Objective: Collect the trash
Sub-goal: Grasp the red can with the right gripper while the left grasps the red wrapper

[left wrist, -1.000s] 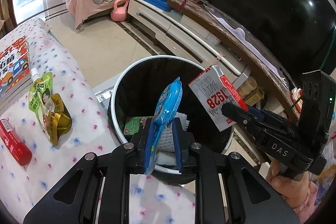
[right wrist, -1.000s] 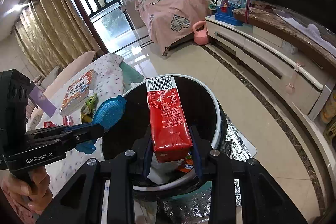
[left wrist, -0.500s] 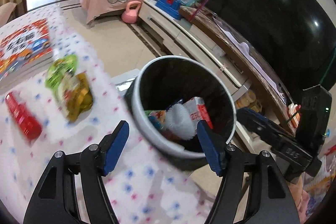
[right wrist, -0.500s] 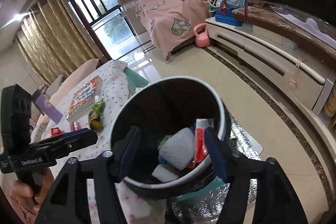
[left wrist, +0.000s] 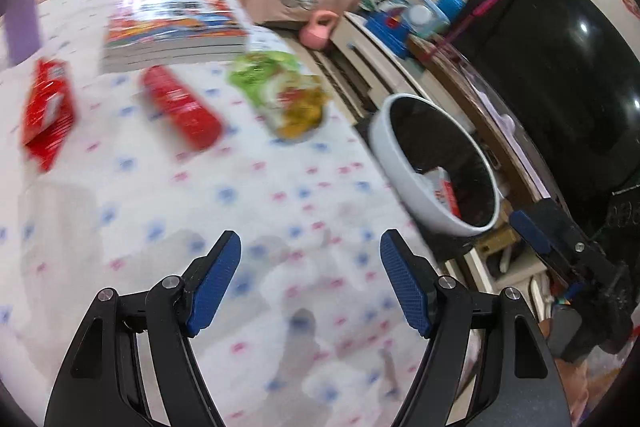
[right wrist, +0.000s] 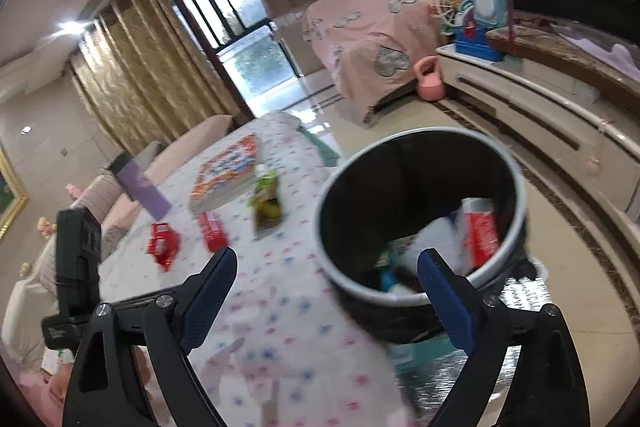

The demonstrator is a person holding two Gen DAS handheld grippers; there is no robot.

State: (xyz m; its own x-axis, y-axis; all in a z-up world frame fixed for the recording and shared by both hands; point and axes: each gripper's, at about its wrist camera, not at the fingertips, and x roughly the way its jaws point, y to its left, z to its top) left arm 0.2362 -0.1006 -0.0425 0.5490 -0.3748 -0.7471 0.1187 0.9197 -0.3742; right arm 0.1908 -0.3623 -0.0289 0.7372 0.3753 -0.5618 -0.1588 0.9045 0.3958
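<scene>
Ahead of the spread, empty left hand-held gripper (left wrist: 310,277), the red tube (left wrist: 182,109) lies slantwise on the counter (left wrist: 248,211), nearer it than the equally spread right hand-held gripper (right wrist: 326,277) beside the bin (right wrist: 420,211).

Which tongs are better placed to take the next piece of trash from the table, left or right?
Probably left. The left tongs are open over the tablecloth, facing the green pouch and red tube. The right tongs, also open, sit by the bin.
</scene>
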